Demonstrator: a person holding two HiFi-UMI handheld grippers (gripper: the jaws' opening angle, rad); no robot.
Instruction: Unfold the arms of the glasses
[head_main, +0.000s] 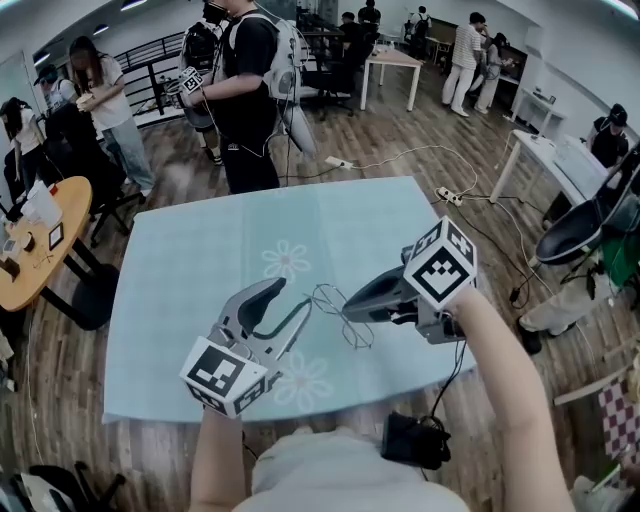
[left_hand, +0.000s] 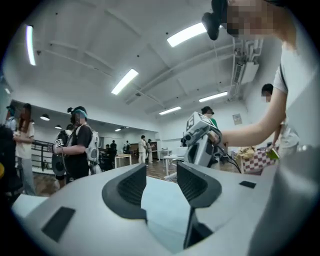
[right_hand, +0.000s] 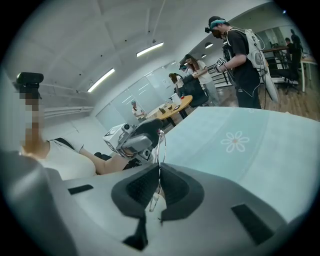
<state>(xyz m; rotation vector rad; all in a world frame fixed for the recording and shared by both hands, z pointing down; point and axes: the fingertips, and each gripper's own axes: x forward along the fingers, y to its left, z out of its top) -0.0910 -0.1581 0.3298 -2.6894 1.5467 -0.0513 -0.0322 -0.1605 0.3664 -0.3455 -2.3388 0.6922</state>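
The thin wire-framed glasses (head_main: 327, 299) hang above the light blue tablecloth (head_main: 200, 270) between the two grippers. My right gripper (head_main: 350, 305) comes in from the right and is shut on the frame. In the right gripper view its pads (right_hand: 172, 187) pinch the wire, and a rim of the glasses (right_hand: 161, 145) rises above them. My left gripper (head_main: 296, 296) reaches in from the lower left, with its tips just beside the glasses. In the left gripper view its jaws (left_hand: 161, 173) stand open with nothing between them, and the right gripper (left_hand: 200, 142) shows beyond.
A person with a backpack (head_main: 245, 90) stands at the table's far edge. A round wooden table (head_main: 40, 250) is at the left. White tables (head_main: 392, 62) and a power strip with cable (head_main: 448, 196) lie beyond. A black device (head_main: 415, 440) sits by the near edge.
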